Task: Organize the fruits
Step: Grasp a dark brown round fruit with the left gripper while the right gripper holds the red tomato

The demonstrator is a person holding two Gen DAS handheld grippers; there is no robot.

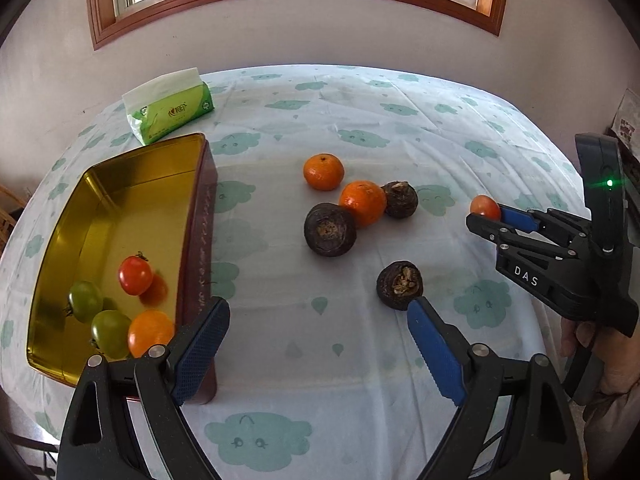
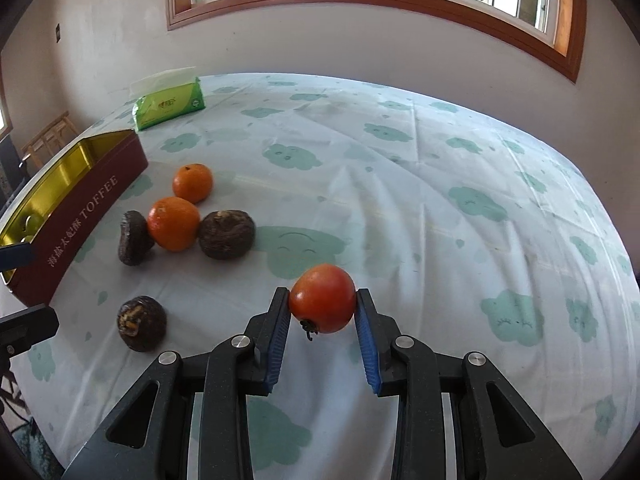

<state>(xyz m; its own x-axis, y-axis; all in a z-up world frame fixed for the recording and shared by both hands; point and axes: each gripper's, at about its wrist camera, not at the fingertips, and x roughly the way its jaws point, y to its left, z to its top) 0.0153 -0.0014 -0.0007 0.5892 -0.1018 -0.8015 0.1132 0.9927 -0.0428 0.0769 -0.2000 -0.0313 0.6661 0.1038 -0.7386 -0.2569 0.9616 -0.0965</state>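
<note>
Red tomato [image 2: 322, 298], stem toward right claw [image 2: 322, 312]

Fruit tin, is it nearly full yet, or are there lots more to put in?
Not yet. The tin already holds four: a red tomato, two green tomatoes and an orange. The right gripper grips another red tomato. Two oranges and three dark brown fruits lie on the tablecloth.

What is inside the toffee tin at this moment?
The toffee tin holds a red tomato, two green tomatoes and one orange. The left gripper covers the tin's near corner, so anything there cannot be seen.
</note>
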